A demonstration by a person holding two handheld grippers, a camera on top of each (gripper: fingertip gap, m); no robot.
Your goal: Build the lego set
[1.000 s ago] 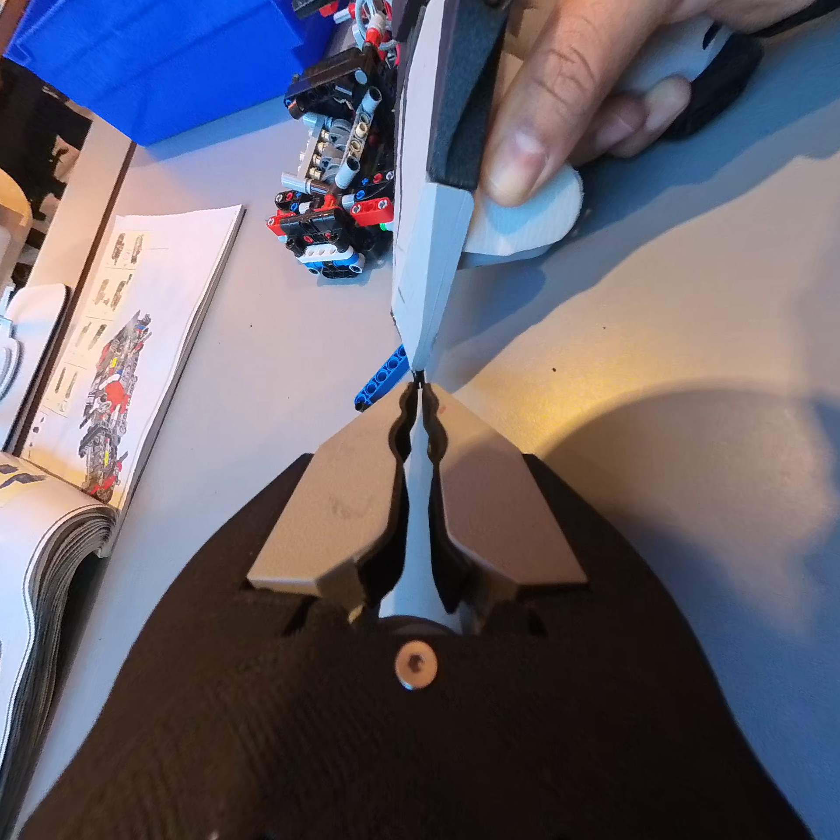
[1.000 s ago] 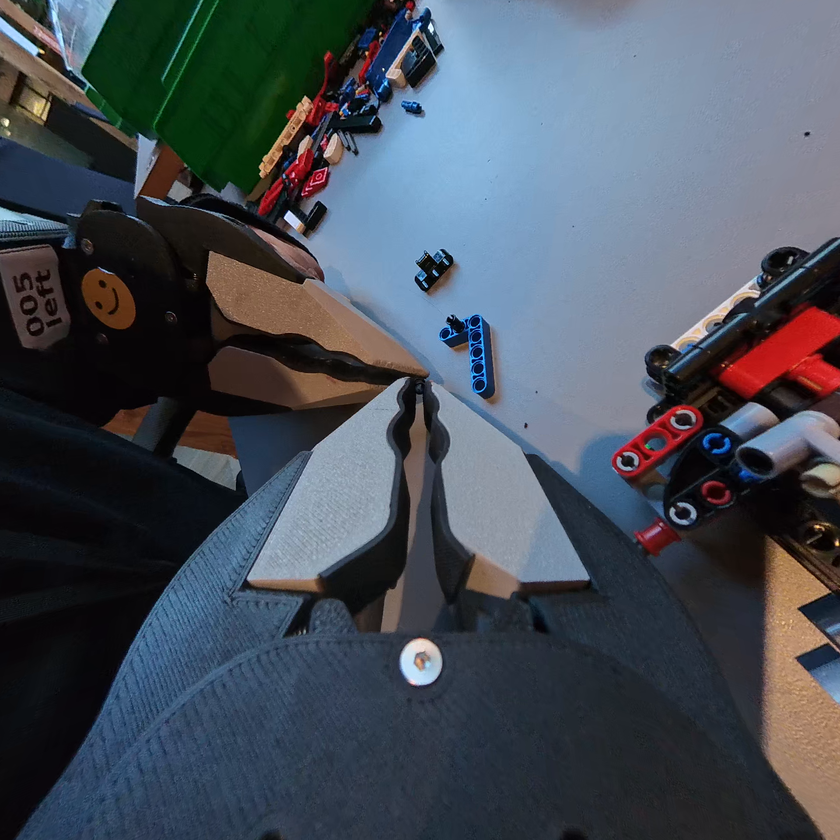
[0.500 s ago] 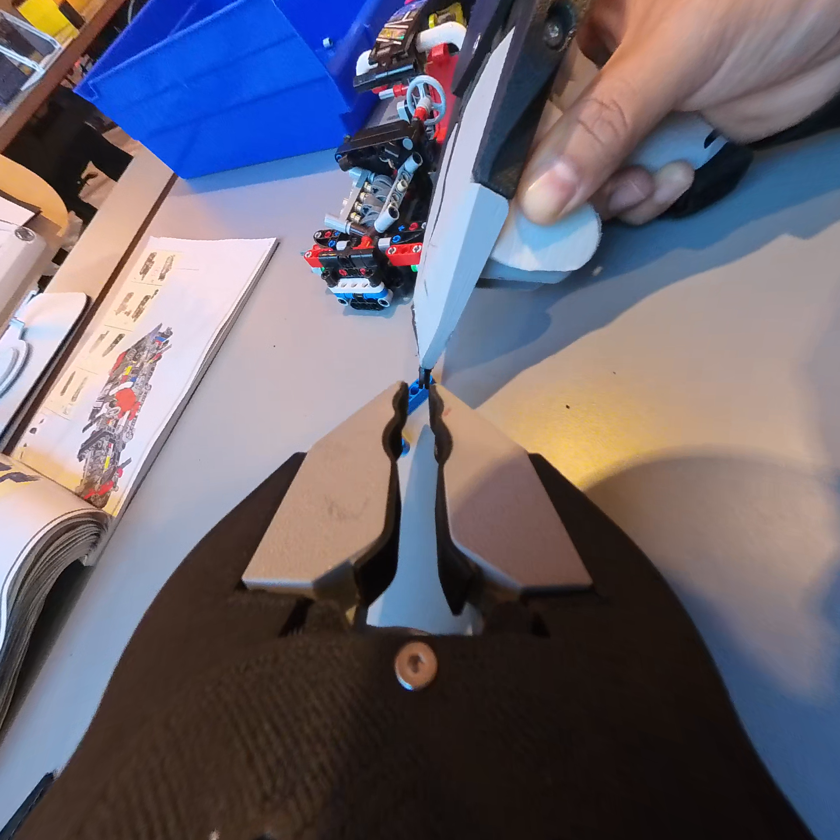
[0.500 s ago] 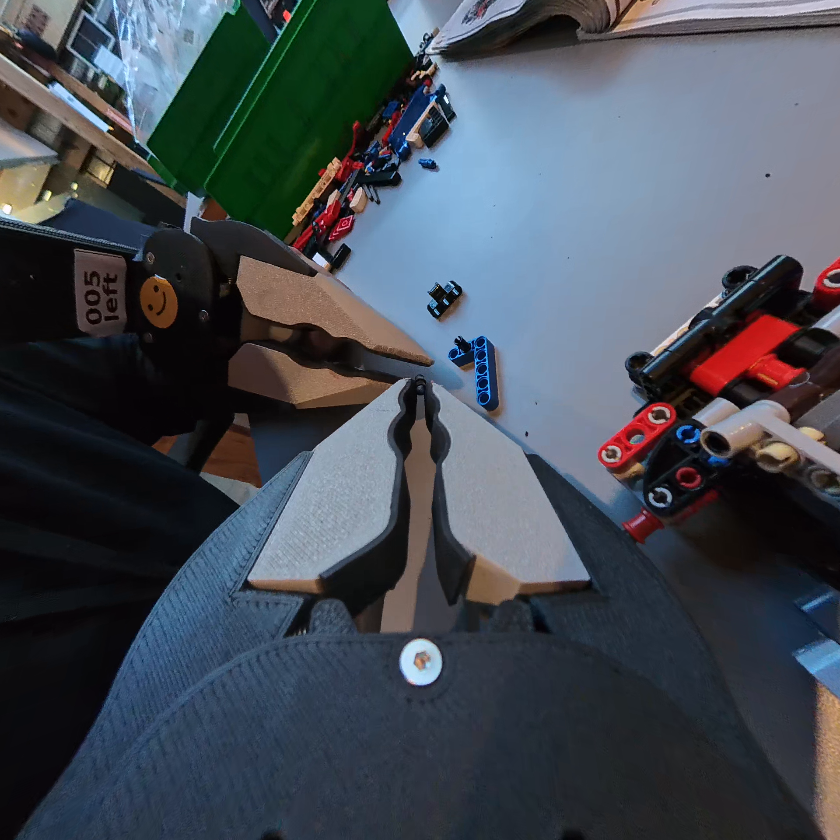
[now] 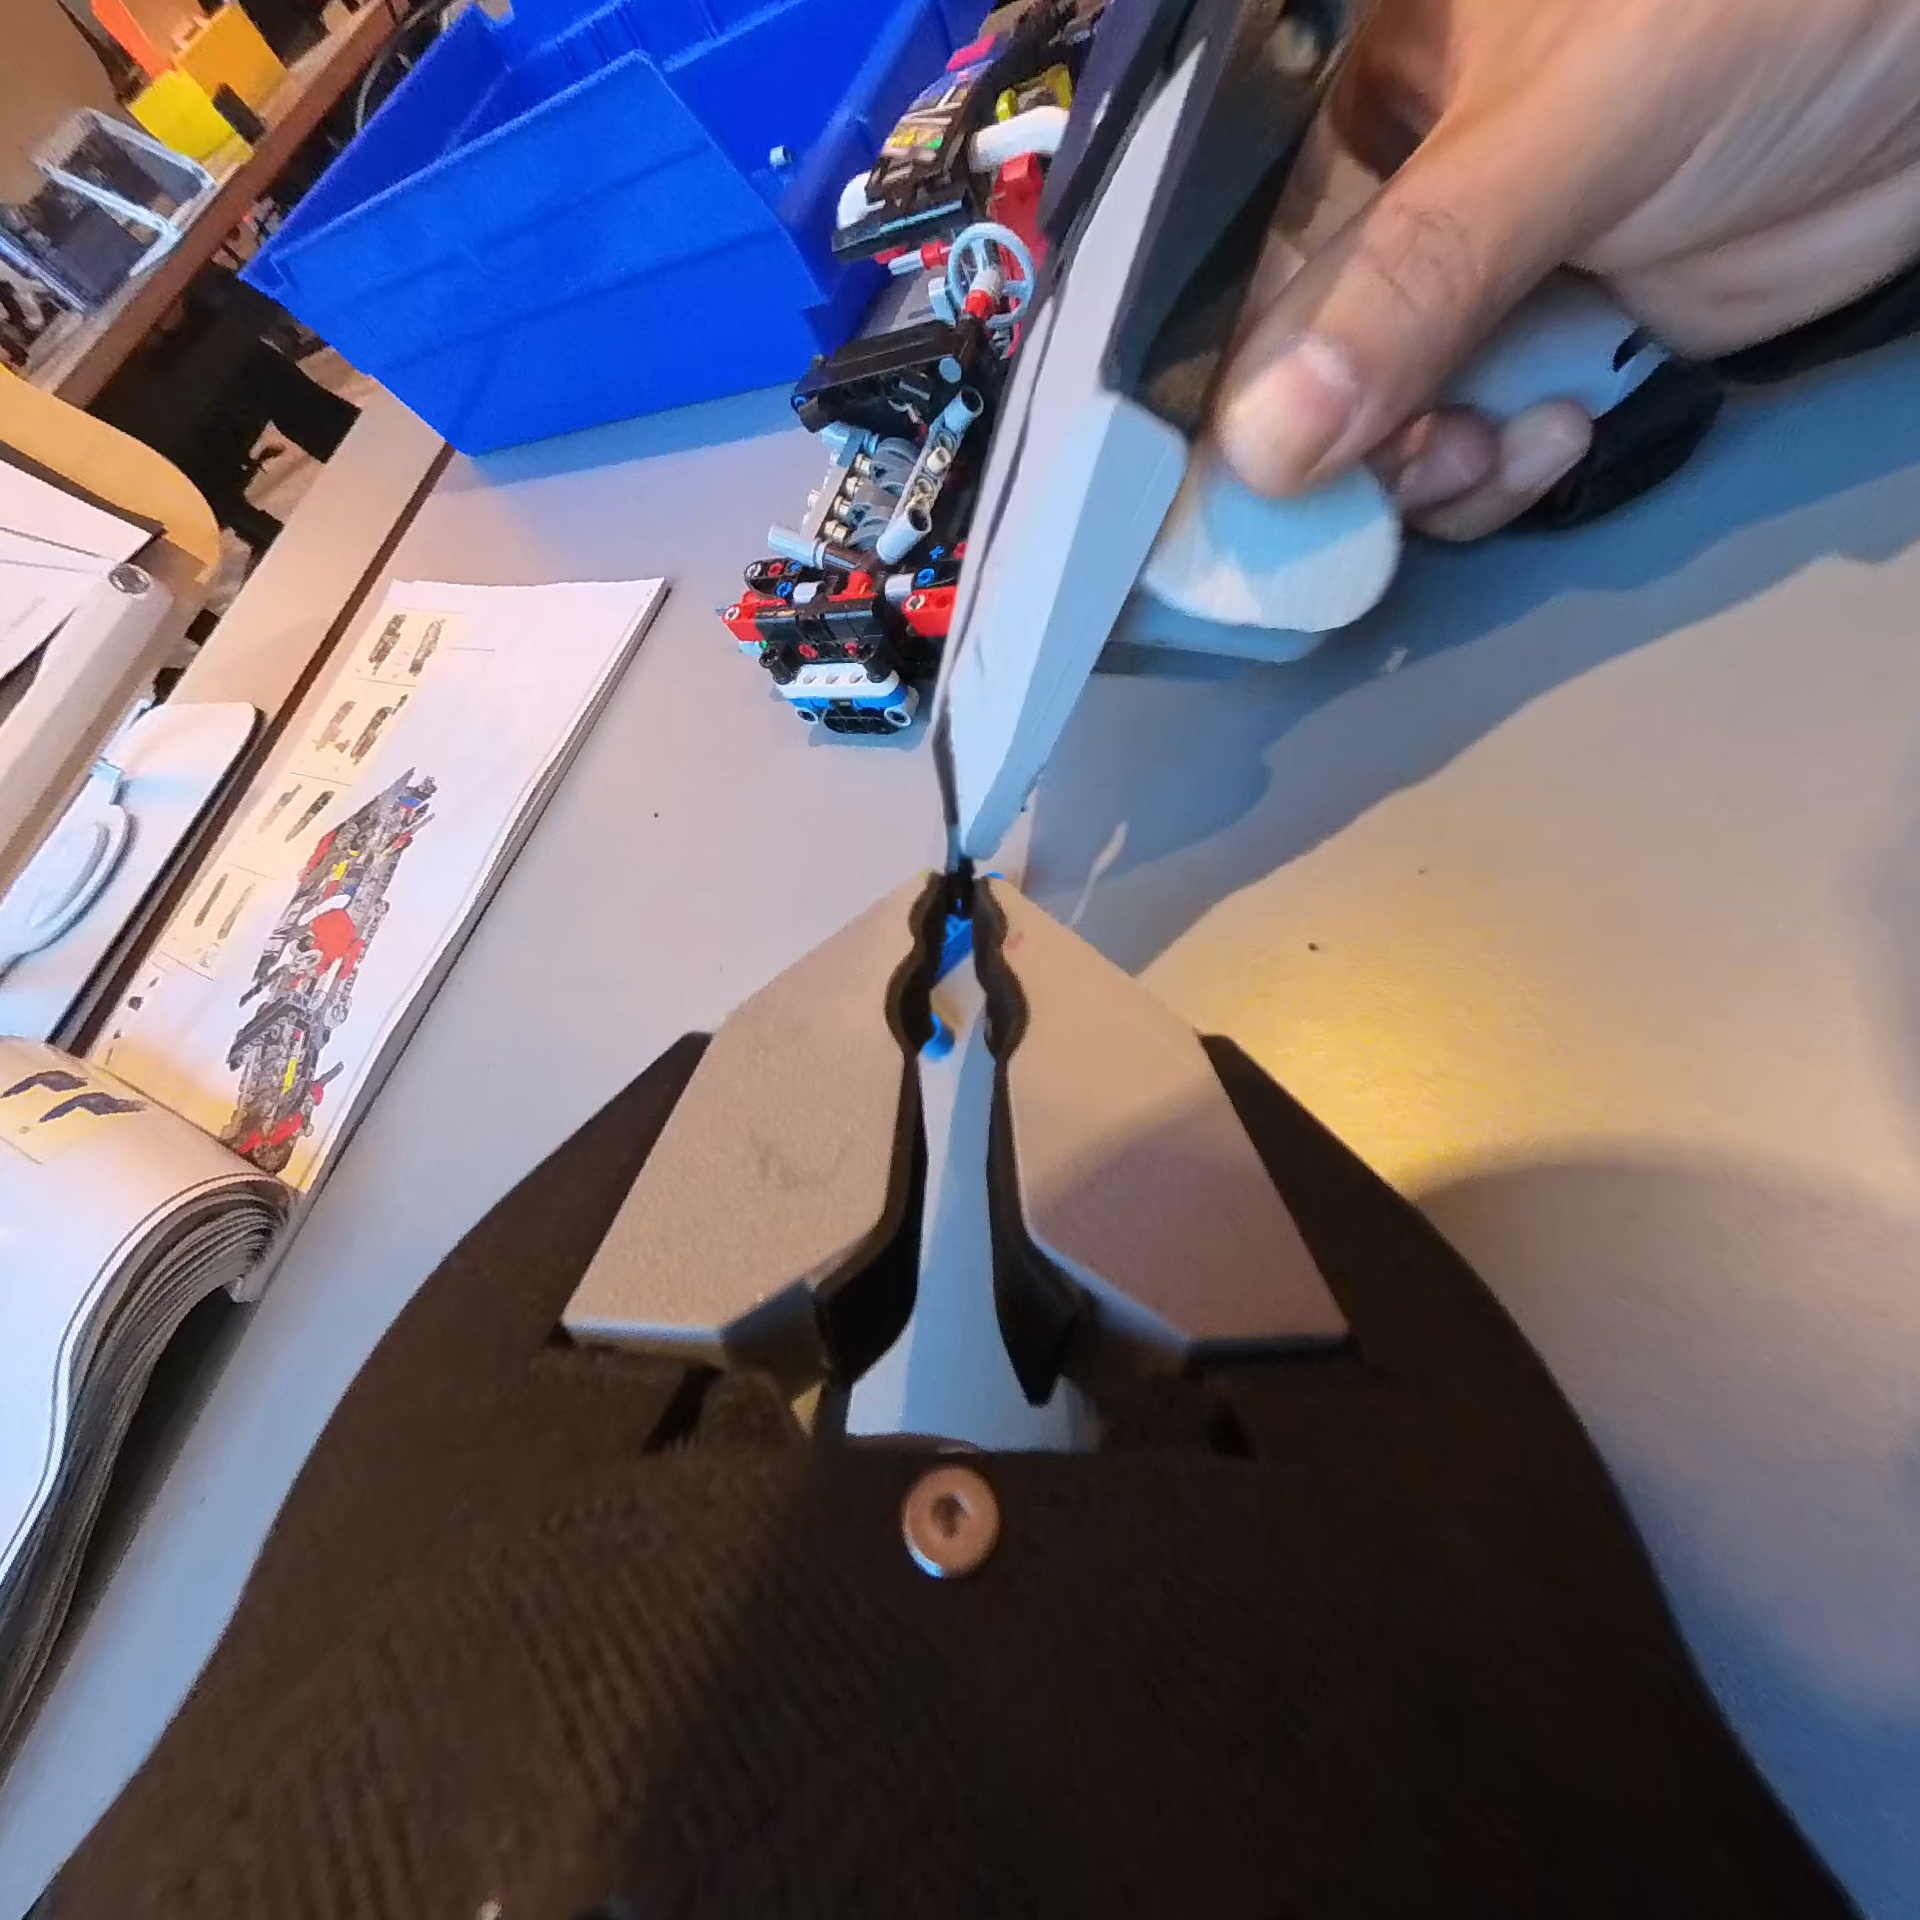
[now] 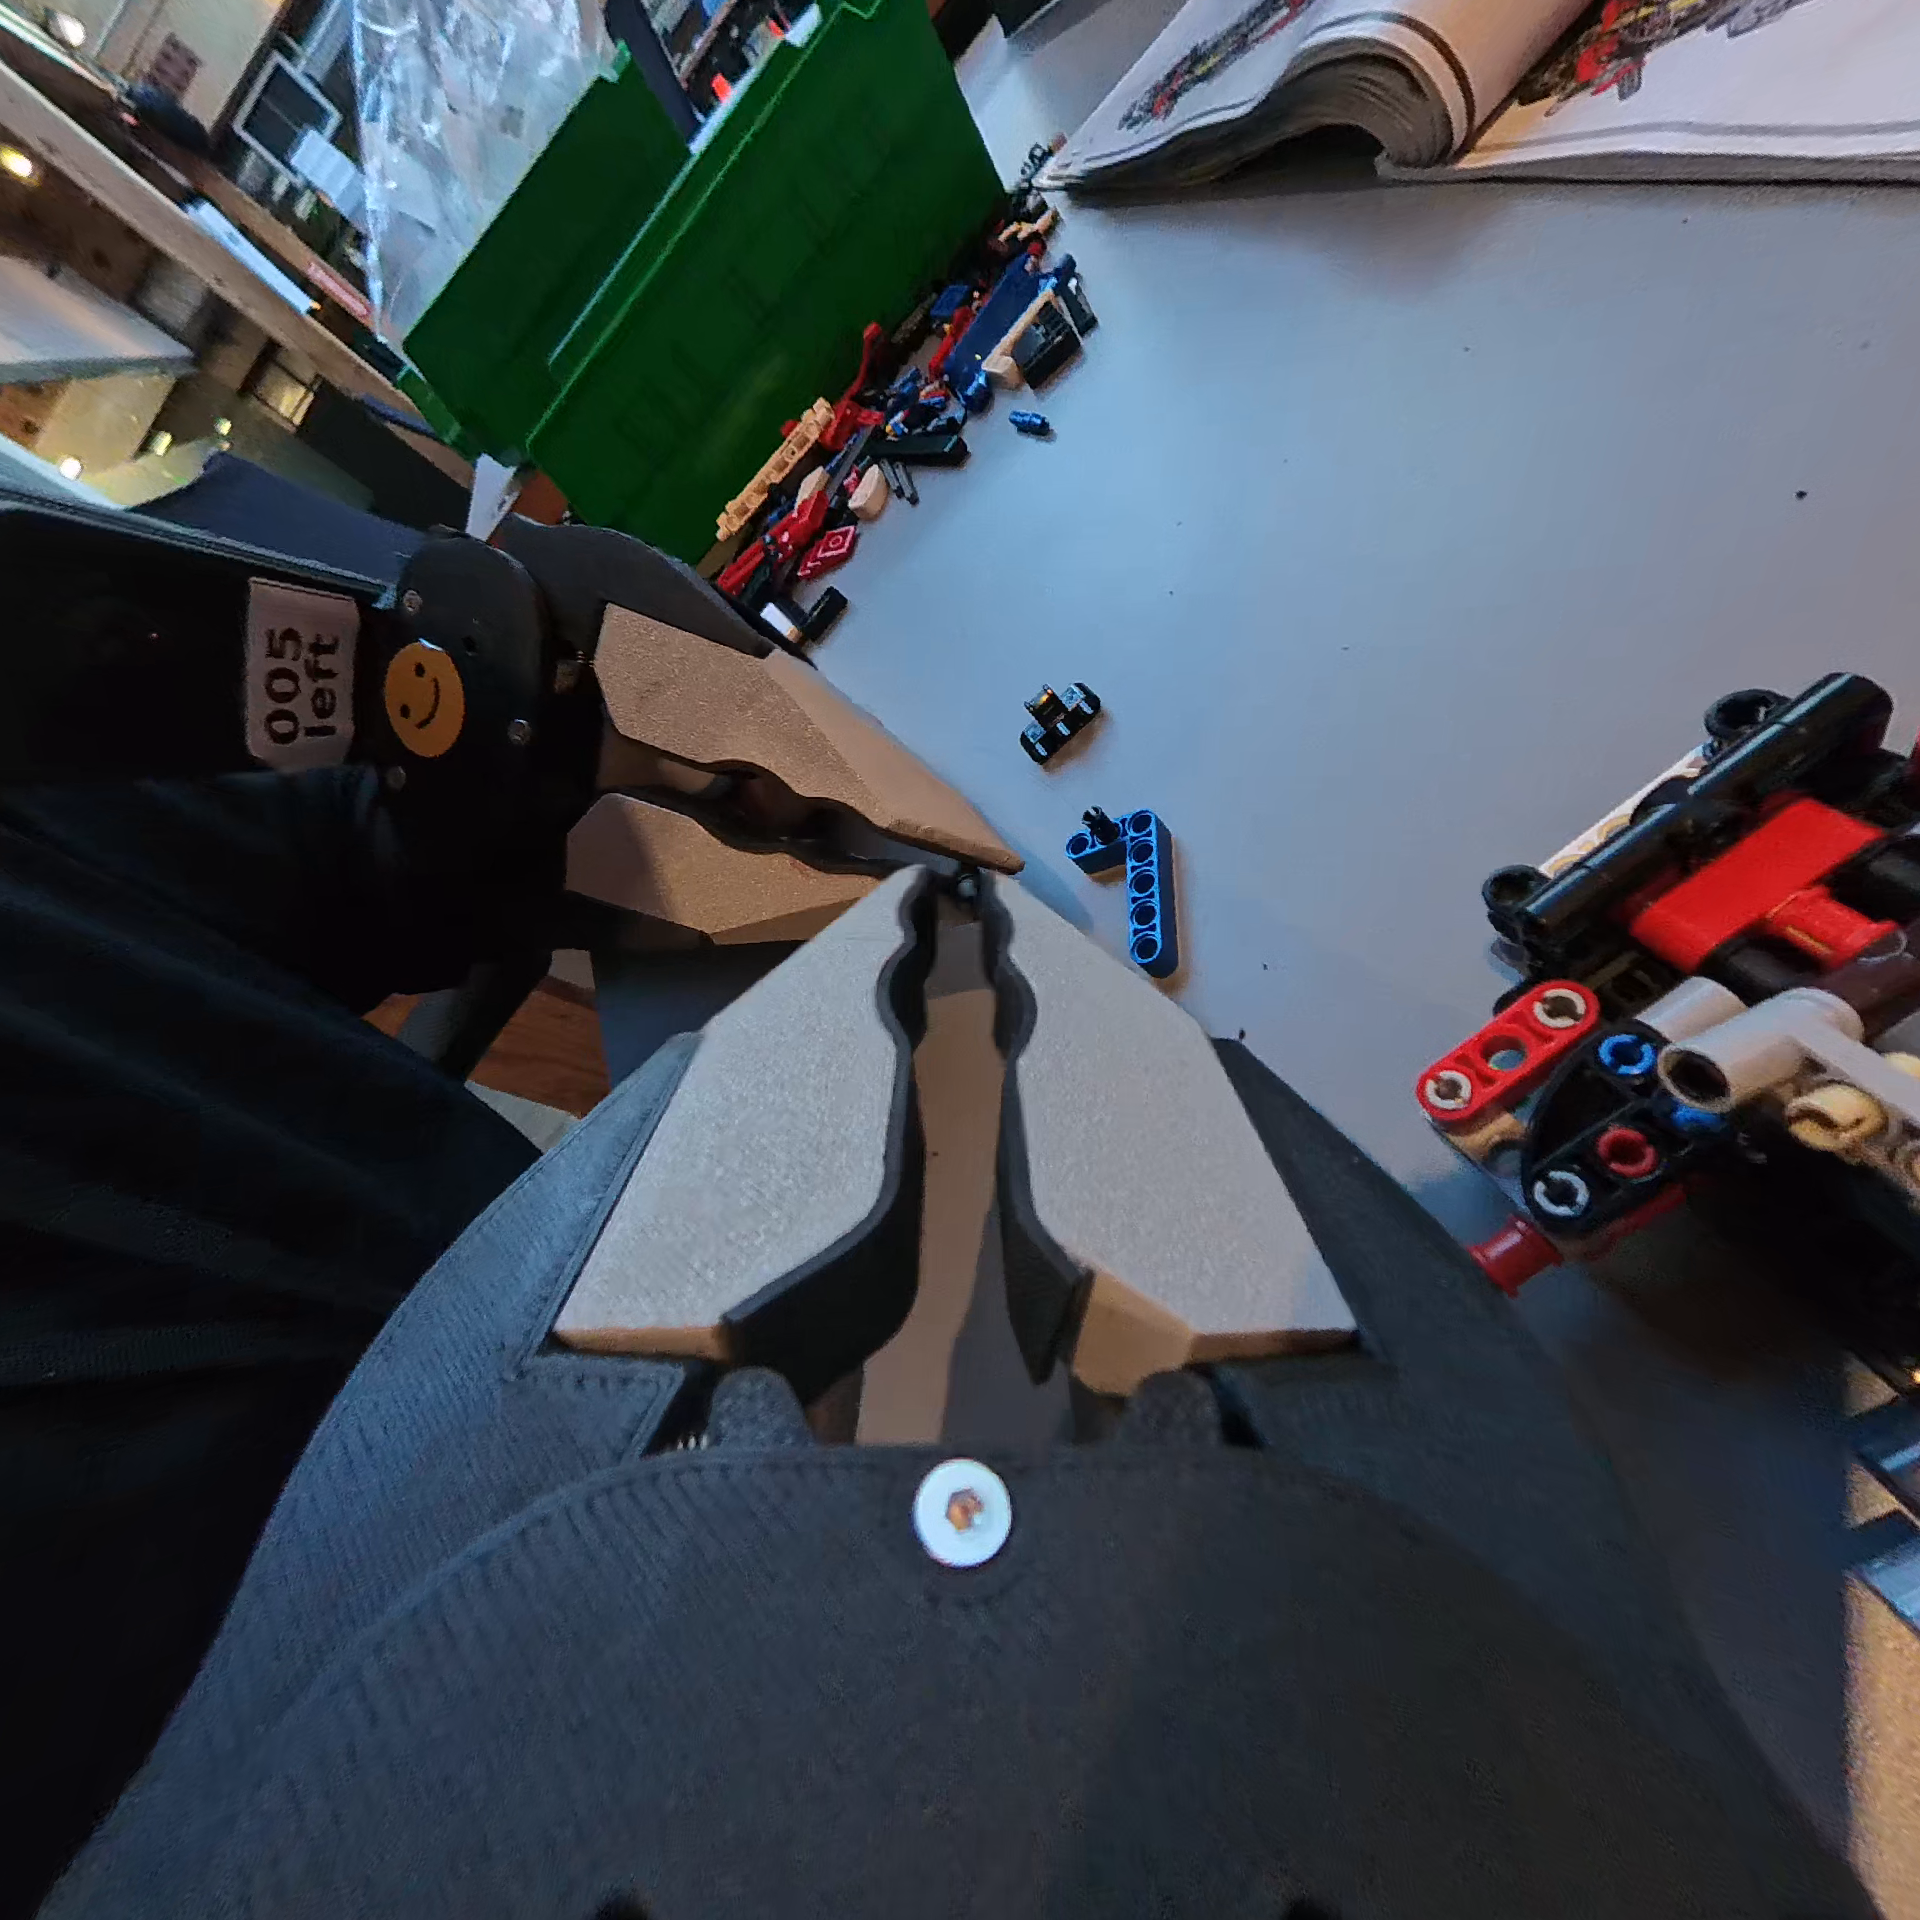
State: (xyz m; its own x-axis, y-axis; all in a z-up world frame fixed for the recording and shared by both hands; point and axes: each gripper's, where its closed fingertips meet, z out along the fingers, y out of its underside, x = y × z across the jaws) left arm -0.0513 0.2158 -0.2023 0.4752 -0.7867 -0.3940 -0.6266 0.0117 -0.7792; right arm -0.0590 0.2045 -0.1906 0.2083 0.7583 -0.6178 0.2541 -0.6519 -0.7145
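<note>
While your two tools meet tip to tip above the grey desk [image 5: 1558, 987], the rest of the scene spreads out behind them; the blue bin [image 5: 582, 239] stands at the far edge in the left wrist view, and the green bin [image 6: 717, 260] stands at the far edge in the right wrist view; an open instruction booklet [image 5: 416, 831] lies flat to the left of your left tool, with a thick curl of its pages nearer you.

Your partly built lego model [image 5: 873, 582], black, red and grey, sits on the desk just in front of the blue bin, and its near end shows at the right edge of the right wrist view; a scatter of loose lego pieces [image 6: 904, 436] lies along the foot of the green bin.

Your right hand [image 5: 1538, 229] wraps the handle of the right gripper [image 6: 961, 883], which is clenched on a small black pin [image 6: 966, 886] at its very tips; your left gripper [image 5: 958, 883] is clenched too, with a small blue piece [image 5: 954, 940] showing between its fingers.

A blue angled beam [image 6: 1138, 883] with a black pin in its short arm lies on the desk just beyond the tips; a small black connector [image 6: 1058, 720] lies a little farther off.
</note>
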